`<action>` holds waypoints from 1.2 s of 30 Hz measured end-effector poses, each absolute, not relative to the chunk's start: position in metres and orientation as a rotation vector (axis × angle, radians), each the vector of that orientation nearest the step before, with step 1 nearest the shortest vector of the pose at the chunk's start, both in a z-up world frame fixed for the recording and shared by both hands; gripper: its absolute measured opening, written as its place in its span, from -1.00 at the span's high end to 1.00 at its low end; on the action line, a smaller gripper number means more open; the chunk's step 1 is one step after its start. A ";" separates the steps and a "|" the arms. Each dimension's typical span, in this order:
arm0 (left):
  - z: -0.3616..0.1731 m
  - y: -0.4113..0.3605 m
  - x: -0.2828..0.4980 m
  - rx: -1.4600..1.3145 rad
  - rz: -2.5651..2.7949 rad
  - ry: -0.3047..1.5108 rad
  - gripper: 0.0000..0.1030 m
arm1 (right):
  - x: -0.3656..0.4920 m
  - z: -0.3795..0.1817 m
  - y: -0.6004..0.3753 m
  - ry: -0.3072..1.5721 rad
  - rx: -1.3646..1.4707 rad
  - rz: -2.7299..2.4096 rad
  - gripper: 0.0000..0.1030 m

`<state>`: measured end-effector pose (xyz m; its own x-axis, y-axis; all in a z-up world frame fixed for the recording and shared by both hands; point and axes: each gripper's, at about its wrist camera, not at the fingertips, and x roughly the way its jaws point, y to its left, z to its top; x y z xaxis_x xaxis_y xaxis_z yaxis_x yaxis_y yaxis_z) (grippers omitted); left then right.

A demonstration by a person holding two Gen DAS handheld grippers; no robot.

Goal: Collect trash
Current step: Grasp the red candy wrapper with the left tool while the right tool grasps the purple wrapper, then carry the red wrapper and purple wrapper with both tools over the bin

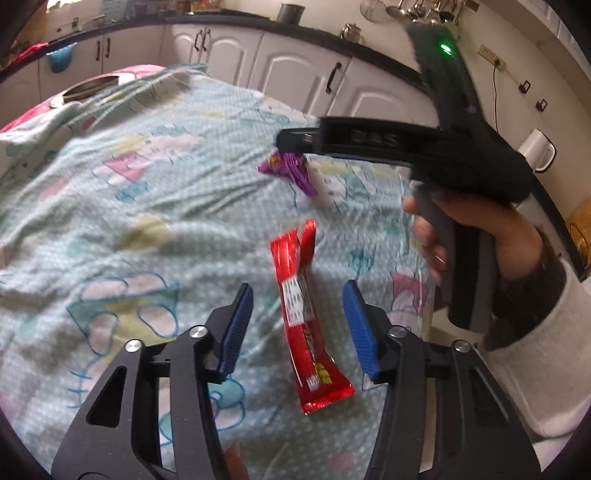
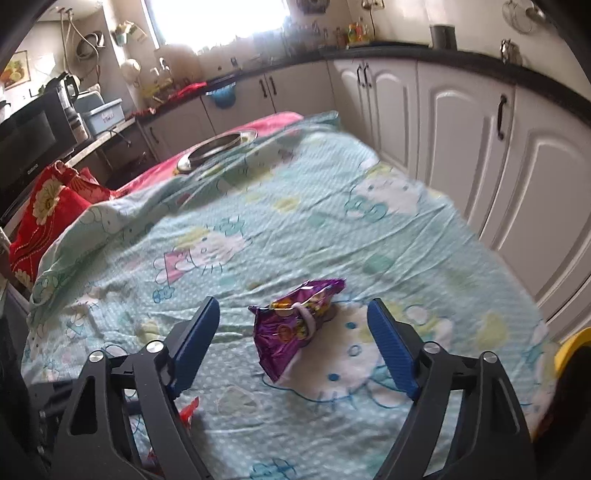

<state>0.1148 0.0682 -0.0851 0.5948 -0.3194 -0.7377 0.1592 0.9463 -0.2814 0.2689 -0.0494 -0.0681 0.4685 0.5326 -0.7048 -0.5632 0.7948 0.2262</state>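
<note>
A pale green cotton sheet printed with cartoon cats (image 2: 295, 206) covers the whole work surface, rumpled into soft creases, with a pink cloth (image 2: 273, 120) showing at its far end. On that far end sits a round shiny metal dish (image 2: 218, 146). White panelled cabinet doors with dark handles (image 2: 458, 122) curve round under a black countertop (image 2: 480, 68), and a bright window (image 2: 218, 18) glares at the back; a red flowered cushion (image 2: 48, 210) lies at the sheet's left edge.

The left gripper (image 1: 297, 325) hangs with blue pads parted either side of a long red foil snack wrapper (image 1: 306, 314) lying flat on the sheet, neither pad touching it. The right gripper (image 2: 293, 339) stands wide, straddling a crumpled purple foil snack packet (image 2: 295, 321) on the sheet, clear of both pads. From the left camera, a hand (image 1: 480, 236) in a white sleeve grips that right tool's handle above the purple packet.
</note>
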 end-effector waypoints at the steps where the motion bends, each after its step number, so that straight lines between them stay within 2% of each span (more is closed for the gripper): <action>1: -0.087 0.067 0.114 -0.188 -0.280 0.901 0.24 | 0.271 -0.073 -0.046 0.863 -0.043 0.676 -0.46; 4: -0.092 0.065 0.114 -0.175 -0.277 0.923 0.29 | 0.275 -0.083 -0.040 0.891 -0.052 0.676 -0.23; 6: -0.092 0.066 0.113 -0.169 -0.271 0.926 0.35 | 0.276 -0.089 -0.039 0.905 -0.047 0.680 0.07; 8: -0.093 0.066 0.114 -0.165 -0.265 0.932 0.46 | 0.276 -0.093 -0.041 0.913 -0.037 0.693 0.19; 11: -0.095 0.065 0.114 -0.161 -0.262 0.942 0.75 | 0.271 -0.093 -0.046 0.896 -0.045 0.701 0.36; 16: -0.095 0.057 0.115 -0.132 -0.259 0.940 0.87 | 0.264 -0.092 -0.063 0.881 -0.030 0.705 0.41; 25: -0.088 0.043 0.125 -0.113 -0.264 0.915 0.89 | 0.242 -0.081 -0.110 0.821 -0.011 0.658 0.45; 36: -0.051 0.008 0.154 -0.102 -0.298 0.807 0.89 | 0.216 -0.049 -0.186 0.713 0.052 0.571 0.45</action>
